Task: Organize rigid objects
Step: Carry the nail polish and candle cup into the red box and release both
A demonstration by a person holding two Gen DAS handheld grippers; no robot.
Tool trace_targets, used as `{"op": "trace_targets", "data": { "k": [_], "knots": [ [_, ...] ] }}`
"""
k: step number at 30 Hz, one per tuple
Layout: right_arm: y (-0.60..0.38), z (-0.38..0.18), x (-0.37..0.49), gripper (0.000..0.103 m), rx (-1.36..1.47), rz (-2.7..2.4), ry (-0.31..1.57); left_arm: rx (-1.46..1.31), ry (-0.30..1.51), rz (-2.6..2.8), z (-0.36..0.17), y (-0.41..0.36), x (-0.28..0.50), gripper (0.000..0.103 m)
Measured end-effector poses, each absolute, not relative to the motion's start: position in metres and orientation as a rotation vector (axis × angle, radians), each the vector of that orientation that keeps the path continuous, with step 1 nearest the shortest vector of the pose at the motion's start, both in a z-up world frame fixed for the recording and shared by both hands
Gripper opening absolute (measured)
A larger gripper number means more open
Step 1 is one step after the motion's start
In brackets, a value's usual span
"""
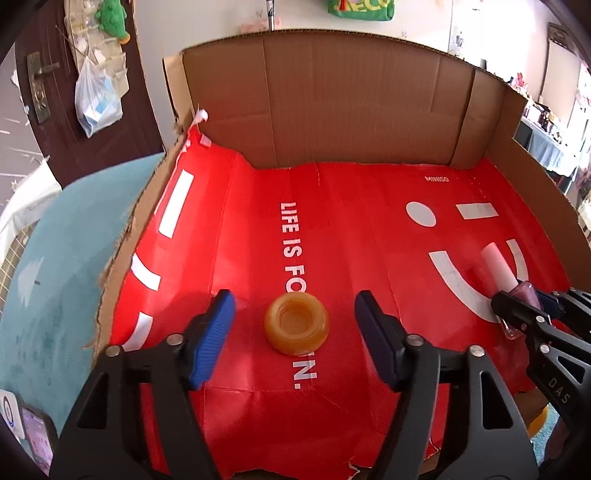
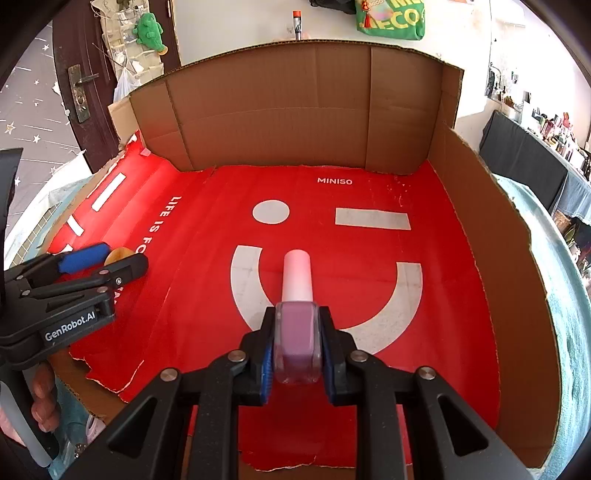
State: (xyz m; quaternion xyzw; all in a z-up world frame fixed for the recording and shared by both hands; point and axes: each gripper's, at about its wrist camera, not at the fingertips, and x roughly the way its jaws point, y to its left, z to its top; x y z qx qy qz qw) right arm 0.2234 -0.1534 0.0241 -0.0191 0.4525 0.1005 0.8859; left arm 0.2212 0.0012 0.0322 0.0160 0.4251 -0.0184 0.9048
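A white wall (image 2: 236,26) runs behind the scene, brightly lit. At its left stands a dark brown door (image 2: 79,55) with a metal handle plate (image 2: 79,92). Hanging on the door are a pale organiser (image 2: 125,40) with pockets, a green plush toy (image 2: 149,33) and a translucent plastic bag (image 1: 96,99). A green cloth bag (image 2: 391,18) with yellow lettering hangs high on the wall. To the far left is a dark sheet with white stars (image 2: 26,114). A teal fuzzy cover (image 1: 48,266) spreads under the cardboard. At the right, a dark-draped table (image 2: 528,155) carries many small items, too small to tell apart.
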Motion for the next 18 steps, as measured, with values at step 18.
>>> {"op": "trace_targets", "data": {
  "k": [18],
  "knots": [
    [-0.159,0.055,0.200,0.058,-0.017,0.205,0.859,-0.018,0.849,-0.069,0.058,0.009,0.196,0.071]
  ]
}}
